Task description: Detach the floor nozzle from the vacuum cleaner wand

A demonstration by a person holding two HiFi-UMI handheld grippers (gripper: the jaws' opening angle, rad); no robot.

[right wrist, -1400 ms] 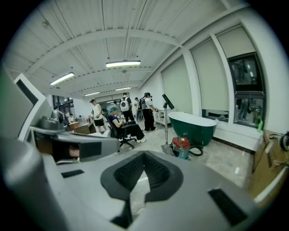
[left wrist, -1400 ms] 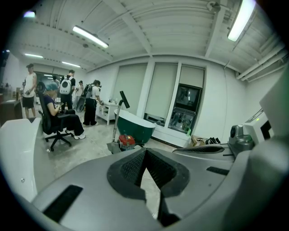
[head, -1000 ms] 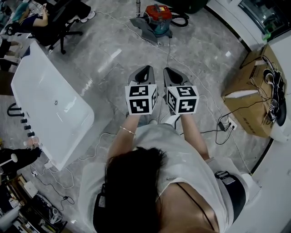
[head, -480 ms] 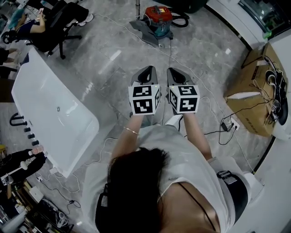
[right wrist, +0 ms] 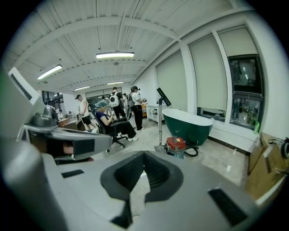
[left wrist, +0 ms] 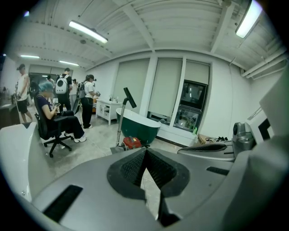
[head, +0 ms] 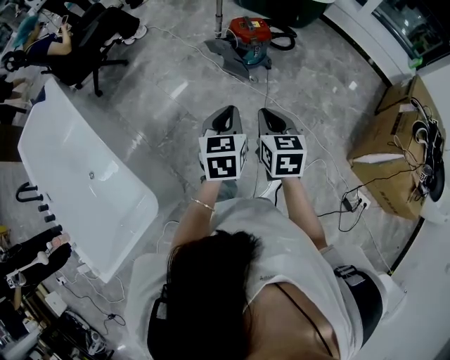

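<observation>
Left tool (head: 225, 116) and right tool (head: 271, 118) are both shut tight with nothing in either. I hold them side by side out front, tipped slightly down toward the vacuum, which I read as a travel posture and not a reach. The floor nozzle (head: 225, 50) lies flat on the floor (head: 176, 119), well ahead of both tools. The wand (head: 218, 14) stands upright from it, just beside the red canister (head: 249, 31), so the joint should be reachable from above.

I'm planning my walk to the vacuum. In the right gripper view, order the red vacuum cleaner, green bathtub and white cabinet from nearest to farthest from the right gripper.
From the right gripper:
1. Red vacuum cleaner, on the floor ahead, slightly right.
2. Green bathtub, directly behind it.
3. White cabinet, at the far back.
</observation>
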